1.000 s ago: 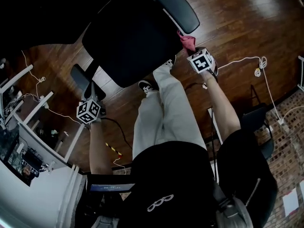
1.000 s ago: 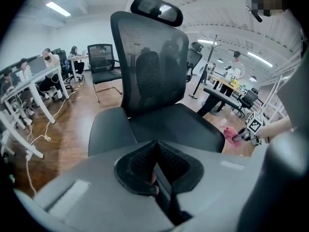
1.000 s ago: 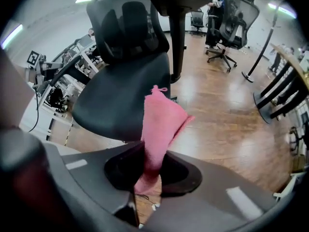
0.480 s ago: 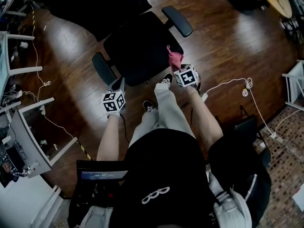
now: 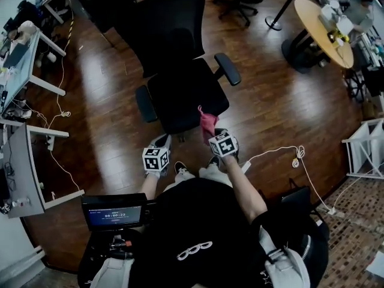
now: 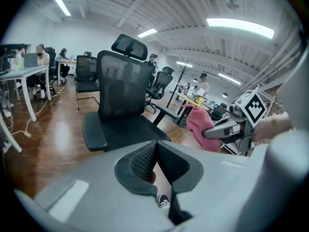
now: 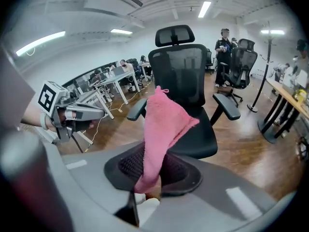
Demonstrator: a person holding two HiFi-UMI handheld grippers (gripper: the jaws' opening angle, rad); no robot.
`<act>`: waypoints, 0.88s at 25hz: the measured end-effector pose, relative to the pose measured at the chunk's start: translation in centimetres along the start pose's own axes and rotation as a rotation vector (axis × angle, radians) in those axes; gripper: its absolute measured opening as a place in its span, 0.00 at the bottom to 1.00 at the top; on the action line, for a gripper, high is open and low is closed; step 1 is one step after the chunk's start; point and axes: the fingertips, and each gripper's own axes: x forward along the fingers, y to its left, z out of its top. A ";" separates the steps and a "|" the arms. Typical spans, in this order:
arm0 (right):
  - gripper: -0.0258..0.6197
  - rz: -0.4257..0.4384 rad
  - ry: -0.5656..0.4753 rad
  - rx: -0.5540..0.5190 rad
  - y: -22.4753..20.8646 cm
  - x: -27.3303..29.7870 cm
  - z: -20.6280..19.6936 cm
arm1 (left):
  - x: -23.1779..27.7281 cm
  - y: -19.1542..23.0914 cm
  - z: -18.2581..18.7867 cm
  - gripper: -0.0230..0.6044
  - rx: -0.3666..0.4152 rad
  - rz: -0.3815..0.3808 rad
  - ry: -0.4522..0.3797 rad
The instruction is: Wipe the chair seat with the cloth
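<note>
The right gripper [image 7: 153,170] pinches a soft pink cloth [image 7: 161,129]. The cloth stands up and hides the jaw tips. The left gripper [image 6: 155,158] has its jaws pressed together on nothing. From above, I cannot tell if the cloth touches the front edge of the black padded chair seat [image 5: 186,98]. A second ago the chair was closer and its back was cut off. Now its tall back shows.

Two grippers [image 5: 162,141] [image 5: 214,134], one pink cloth [image 5: 207,122], one chair [image 5: 183,95] close ahead.
</note>
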 end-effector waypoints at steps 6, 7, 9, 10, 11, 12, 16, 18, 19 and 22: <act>0.15 0.023 0.001 -0.011 -0.6 -2.8 -1.4 | 0.6 -3.6 -0.6 0.03 -0.001 0.005 0.002; 0.15 0.025 -0.002 -0.012 -0.5 -3.1 -1.4 | 0.6 -4.0 -0.6 0.03 -0.003 0.001 0.004; 0.15 0.026 -0.004 -0.012 -0.6 -3.9 -1.6 | 0.6 -5.0 -0.6 0.03 -0.004 -0.006 0.008; 0.15 0.028 -0.003 -0.010 -0.8 -4.2 -1.9 | 0.7 -5.5 -0.6 0.03 -0.005 -0.006 0.007; 0.15 0.031 -0.003 -0.011 -0.9 -4.6 -2.2 | 0.8 -6.1 -0.6 0.03 -0.007 -0.006 0.005; 0.15 0.035 -0.004 -0.016 -1.1 -4.8 -2.5 | 1.0 -6.6 -0.6 0.03 -0.010 -0.005 0.002; 0.15 0.046 -0.006 -0.040 -1.7 -5.7 -3.6 | 1.9 -8.3 -0.4 0.03 -0.009 -0.007 -0.012; 0.15 0.049 -0.008 -0.048 -2.0 -5.9 -3.8 | 2.3 -8.9 -0.2 0.03 -0.003 -0.005 -0.016; 0.15 0.050 -0.007 -0.050 -2.2 -6.0 -3.9 | 2.4 -9.1 0.0 0.03 -0.001 -0.006 -0.018; 0.15 0.051 -0.010 -0.051 -2.5 -6.4 -4.0 | 2.5 -9.8 0.2 0.03 0.000 -0.010 -0.021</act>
